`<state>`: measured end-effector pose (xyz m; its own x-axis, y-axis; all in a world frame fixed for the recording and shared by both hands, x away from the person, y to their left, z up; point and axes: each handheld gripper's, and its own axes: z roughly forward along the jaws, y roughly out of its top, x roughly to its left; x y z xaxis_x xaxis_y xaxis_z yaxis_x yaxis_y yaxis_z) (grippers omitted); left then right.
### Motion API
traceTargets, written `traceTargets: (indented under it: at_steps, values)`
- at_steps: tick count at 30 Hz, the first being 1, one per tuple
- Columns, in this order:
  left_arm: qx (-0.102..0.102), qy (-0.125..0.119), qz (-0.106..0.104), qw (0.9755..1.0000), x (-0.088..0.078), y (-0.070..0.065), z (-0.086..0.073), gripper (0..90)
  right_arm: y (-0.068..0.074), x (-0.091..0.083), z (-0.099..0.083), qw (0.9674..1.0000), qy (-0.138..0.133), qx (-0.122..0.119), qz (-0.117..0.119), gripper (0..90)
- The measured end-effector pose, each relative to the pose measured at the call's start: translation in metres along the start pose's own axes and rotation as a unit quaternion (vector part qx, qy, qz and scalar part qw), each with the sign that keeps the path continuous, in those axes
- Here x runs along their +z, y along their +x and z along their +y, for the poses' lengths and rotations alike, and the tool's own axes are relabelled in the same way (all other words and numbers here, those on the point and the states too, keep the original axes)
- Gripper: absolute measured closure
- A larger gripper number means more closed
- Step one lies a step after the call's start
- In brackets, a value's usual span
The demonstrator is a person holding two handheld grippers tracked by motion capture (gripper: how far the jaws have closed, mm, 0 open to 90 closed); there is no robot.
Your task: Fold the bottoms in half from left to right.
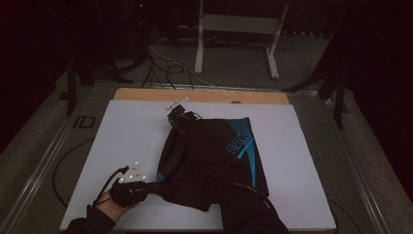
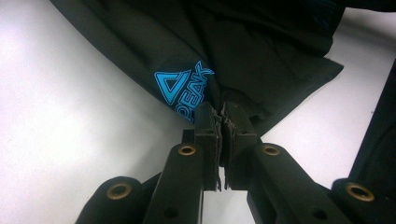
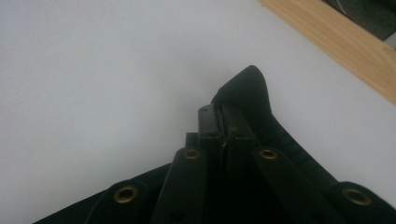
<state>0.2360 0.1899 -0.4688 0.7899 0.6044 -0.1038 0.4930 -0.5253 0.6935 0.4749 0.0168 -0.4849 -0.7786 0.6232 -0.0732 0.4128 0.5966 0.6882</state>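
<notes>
The left gripper point(image 2: 223, 122) has its jaws clamped on a near corner of the black synthetic sports shorts with turquoise print point(image 1: 214, 156); the right gripper point(image 3: 225, 122) pinches the far edge. The garment lies limp, light and probably slippery on the white worktop point(image 1: 131, 131), so hems seem the safest hold. No containers.

White board point(image 1: 126, 131) left of the shorts point(image 1: 209, 161) lies open (bare).

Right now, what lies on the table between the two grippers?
The black shorts span that stretch in the high view, from the left gripper pinching a near corner to the right gripper clamped on the far edge.
</notes>
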Motion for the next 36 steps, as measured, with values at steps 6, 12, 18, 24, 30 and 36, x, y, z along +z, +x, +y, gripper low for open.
traceTargets:
  at_steps: [6, 12, 18, 24, 30, 36]
  values:
    - [0.005, -0.001, -0.001, 1.0, -0.002, -0.002, 0.004, 85.9, -0.004, -0.008, -0.001, 1.0, -0.006, 0.001, 0.0, 88.2]
    - [0.01, -0.003, 0.0, 0.9999, -0.003, -0.004, 0.009, 85.9, -0.008, -0.017, -0.001, 0.9999, -0.011, 0.003, 0.003, 88.2]
    - [0.013, -0.008, -0.004, 0.9999, -0.002, -0.007, 0.015, 85.9, -0.015, -0.027, 0.0, 0.9999, -0.016, 0.004, 0.002, 88.2]
    - [0.024, -0.009, -0.007, 0.9997, -0.002, -0.011, 0.024, 85.9, -0.021, -0.039, 0.0, 0.9998, -0.022, 0.001, -0.002, 88.2]
    - [0.035, -0.013, -0.013, 0.9992, -0.001, -0.014, 0.035, 85.9, -0.03, -0.05, -0.003, 0.9996, -0.026, 0.003, -0.004, 88.2]
    - [0.046, -0.016, -0.022, 0.9986, 0.003, -0.02, 0.045, 85.9, -0.036, -0.058, -0.007, 0.9995, -0.03, 0.009, -0.007, 88.3]
